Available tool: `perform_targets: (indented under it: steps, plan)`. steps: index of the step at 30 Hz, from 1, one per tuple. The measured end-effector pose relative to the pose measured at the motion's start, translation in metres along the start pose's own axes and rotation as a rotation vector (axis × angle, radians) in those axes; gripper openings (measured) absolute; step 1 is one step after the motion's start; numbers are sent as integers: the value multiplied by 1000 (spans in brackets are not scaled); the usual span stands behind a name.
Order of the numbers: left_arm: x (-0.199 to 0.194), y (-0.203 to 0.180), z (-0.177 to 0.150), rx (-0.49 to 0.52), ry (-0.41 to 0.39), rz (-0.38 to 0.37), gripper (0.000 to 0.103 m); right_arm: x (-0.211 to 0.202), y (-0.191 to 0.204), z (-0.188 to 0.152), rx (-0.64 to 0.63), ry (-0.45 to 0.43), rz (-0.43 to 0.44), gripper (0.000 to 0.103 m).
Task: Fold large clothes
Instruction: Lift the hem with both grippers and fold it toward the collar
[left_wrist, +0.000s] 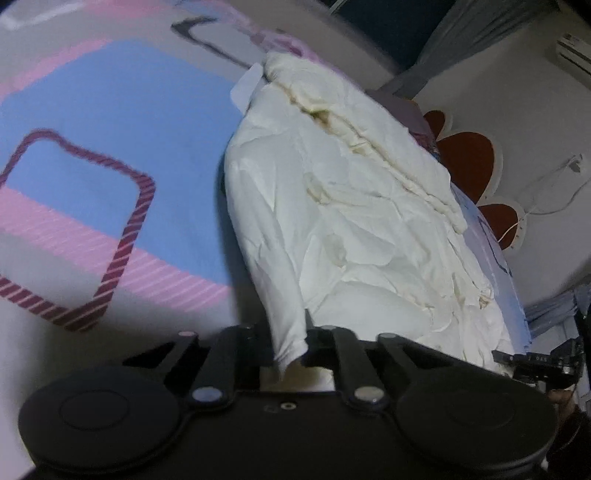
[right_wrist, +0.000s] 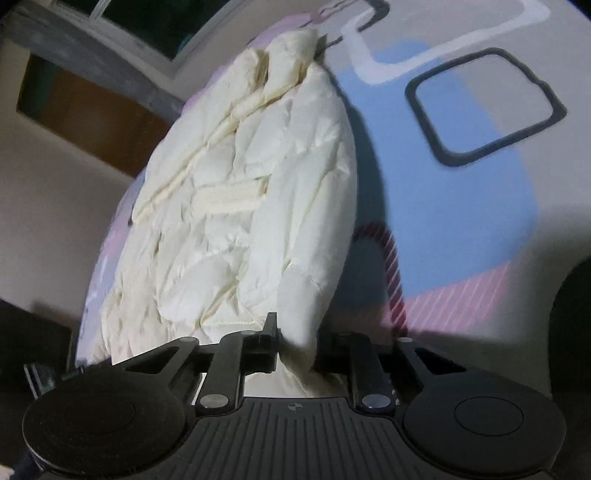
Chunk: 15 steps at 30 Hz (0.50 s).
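Both grippers clamped on the jacket
My left gripper (left_wrist: 291, 347) and right gripper (right_wrist: 295, 343) each pinch the cream jacket's (left_wrist: 332, 206) near edge on the bed (left_wrist: 110, 129).

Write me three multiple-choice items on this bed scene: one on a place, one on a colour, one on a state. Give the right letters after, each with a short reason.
1. Where does the jacket lie?
A. on the patterned bedsheet
B. on a chair
C. on the floor

2. What colour is the jacket?
A. red
B. cream white
C. black

3. How does the left gripper stand?
A. wide open above the bed
B. shut on nothing
C. shut on the jacket's edge

Answers:
1 A, the jacket rests on the blue, pink and grey sheet.
2 B, its puffy fabric is cream white in both views.
3 C, a fold of fabric is pinched between its fingers; the right gripper grips another fold likewise.
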<state>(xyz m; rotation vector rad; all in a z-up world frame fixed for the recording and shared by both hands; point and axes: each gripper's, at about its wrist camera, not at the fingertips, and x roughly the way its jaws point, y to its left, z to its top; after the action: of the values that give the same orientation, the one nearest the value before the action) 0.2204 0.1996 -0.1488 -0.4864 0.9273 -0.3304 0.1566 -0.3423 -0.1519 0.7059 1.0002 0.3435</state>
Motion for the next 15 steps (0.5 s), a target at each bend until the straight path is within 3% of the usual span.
perform_targets:
  steps: [3,7,12,15]
  plan:
    - [-13,2,0,-77,-86,-59,6,-22,0,4,68,-82,103,8]
    - [-38,-13,14,-81,-187,-129,6,-49,11,25,94,-188,196,7]
    - [-52,-46,76,-33,-311,-214,6,-62,28,84,176,-303,301,7]
    - [-41,-66,126,-33,-363,-244,6,-63,38,133,208,-340,354,7]
